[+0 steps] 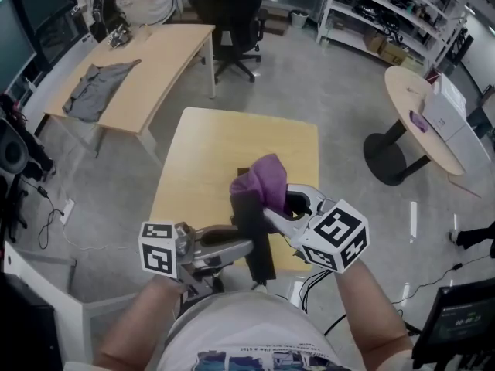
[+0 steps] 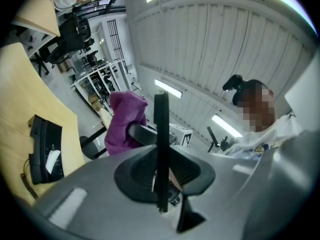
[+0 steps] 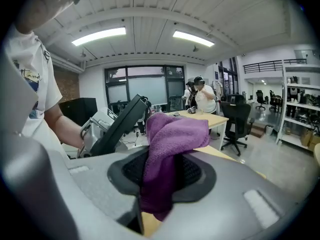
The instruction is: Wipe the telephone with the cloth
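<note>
Tabletop [image 1: 201,153] holds the phone base [image 2: 46,151] | left fingers [image 2: 131,176] pinch the thin black handset [image 1: 257,242], up in the air | right fingers [image 3: 197,176] pinch the purple cloth [image 1: 263,182] at its 12 o'clock end | risk: a hard rub could twist the handset loose, so it falls

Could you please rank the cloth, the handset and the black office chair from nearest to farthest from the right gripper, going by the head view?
1. The cloth, clamped in the right gripper itself.
2. The handset, just to its left, held by the left gripper.
3. The office chair, far across the room at the top.
</note>
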`<state>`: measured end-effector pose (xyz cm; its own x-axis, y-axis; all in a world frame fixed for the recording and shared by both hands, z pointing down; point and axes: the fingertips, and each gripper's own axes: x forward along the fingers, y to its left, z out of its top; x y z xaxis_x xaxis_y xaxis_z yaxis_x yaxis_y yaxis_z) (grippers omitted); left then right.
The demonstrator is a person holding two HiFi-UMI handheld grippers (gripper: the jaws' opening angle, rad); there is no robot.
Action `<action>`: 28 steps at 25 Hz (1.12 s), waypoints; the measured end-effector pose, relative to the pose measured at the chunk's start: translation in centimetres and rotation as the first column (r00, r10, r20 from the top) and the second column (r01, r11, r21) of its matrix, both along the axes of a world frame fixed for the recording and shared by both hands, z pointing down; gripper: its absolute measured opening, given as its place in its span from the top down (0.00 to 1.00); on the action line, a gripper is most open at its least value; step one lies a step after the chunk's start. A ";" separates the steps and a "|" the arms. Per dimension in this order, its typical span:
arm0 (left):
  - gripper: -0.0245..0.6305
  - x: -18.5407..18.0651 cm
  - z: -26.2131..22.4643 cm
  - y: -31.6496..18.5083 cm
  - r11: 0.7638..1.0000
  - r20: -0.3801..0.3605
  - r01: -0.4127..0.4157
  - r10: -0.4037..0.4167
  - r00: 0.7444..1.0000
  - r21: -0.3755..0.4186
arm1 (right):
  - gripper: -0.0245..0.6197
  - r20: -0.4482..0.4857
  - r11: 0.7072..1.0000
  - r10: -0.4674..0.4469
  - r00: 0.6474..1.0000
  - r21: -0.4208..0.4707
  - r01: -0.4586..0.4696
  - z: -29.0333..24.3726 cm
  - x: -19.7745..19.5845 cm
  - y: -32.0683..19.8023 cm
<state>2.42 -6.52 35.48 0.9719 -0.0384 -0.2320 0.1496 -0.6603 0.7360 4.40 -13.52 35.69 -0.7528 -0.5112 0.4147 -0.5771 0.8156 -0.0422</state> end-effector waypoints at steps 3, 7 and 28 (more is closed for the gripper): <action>0.84 -0.1 0.0 0.3 1.000 -0.004 0.001 -0.001 1.000 -0.007 | 0.78 -0.006 0.998 -0.060 0.998 0.006 0.060 -0.1 -1.6 0.7; 0.84 -1.0 -0.2 0.0 1.000 -0.009 0.029 -0.029 1.000 -0.009 | 0.78 -0.026 0.995 -0.100 0.995 -0.001 0.100 0.7 -2.1 1.6; 0.84 -4.1 0.4 -3.5 0.995 -0.011 0.095 -0.095 0.995 -0.021 | 0.78 -0.108 0.995 -0.076 0.991 -0.066 0.069 4.7 0.1 5.4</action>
<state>-1.70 -10.00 35.84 0.9608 -0.1351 -0.2421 0.0961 -0.6567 0.7480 4.51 -8.14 40.41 -0.7352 -0.4273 0.5263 -0.5202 0.8533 -0.0339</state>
